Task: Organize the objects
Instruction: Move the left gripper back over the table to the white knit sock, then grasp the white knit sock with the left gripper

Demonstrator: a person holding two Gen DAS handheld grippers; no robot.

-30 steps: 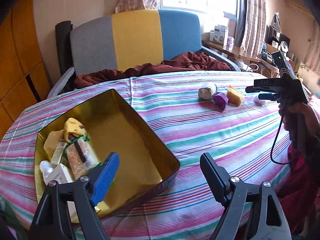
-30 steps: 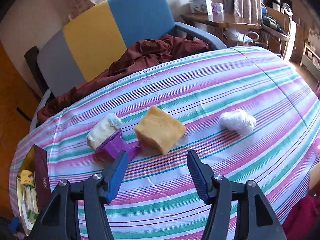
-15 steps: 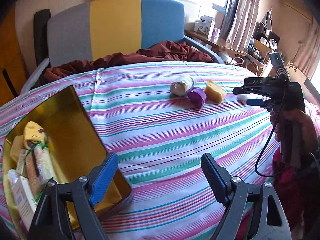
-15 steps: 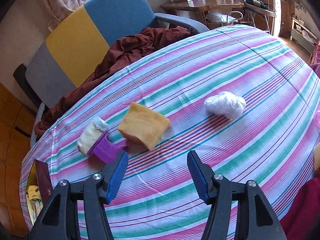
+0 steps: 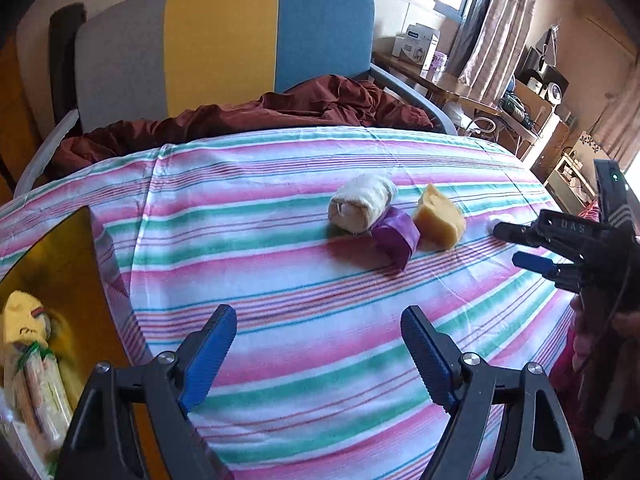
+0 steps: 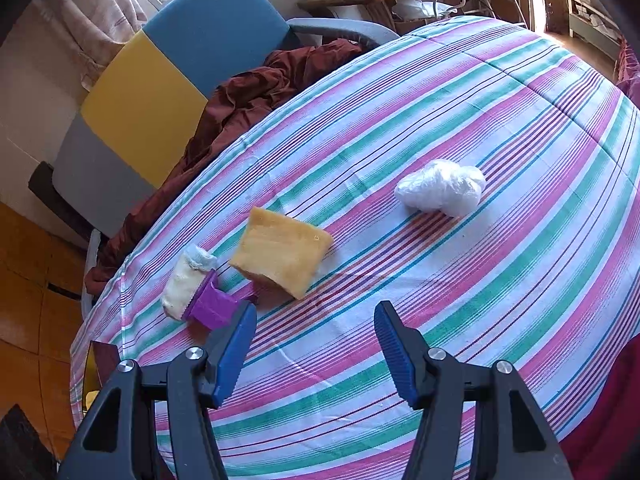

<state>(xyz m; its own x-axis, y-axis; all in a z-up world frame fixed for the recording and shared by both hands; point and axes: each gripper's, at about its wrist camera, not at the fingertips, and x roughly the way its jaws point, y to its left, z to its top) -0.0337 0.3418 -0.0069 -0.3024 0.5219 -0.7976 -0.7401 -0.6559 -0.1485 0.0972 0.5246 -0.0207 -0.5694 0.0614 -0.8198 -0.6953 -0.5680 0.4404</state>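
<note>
1. the left gripper (image 5: 316, 354) is held over the striped tablecloth (image 5: 280, 288) with its blue-padded fingers spread wide; nothing is seen between them.
2. the right gripper (image 6: 314, 354) is likewise held with fingers parted and empty; in the left view it is seen at 3 o'clock (image 5: 516, 246).
3. a yellow sponge (image 6: 280, 256) is seen at 12 o'clock from the right gripper, lying on the cloth.
4. a cream cloth roll (image 6: 186, 280) and a purple object (image 6: 210, 306) are found touching each other at 10 o'clock, just beside the sponge.
5. a white crumpled bundle (image 6: 440, 192), possibly plastic wrap, is placed at 1 o'clock, well apart.
6. a gold-lined tin (image 5: 60, 264) with packets (image 5: 36, 392) inside is seen at 9 o'clock in the left view.
</note>
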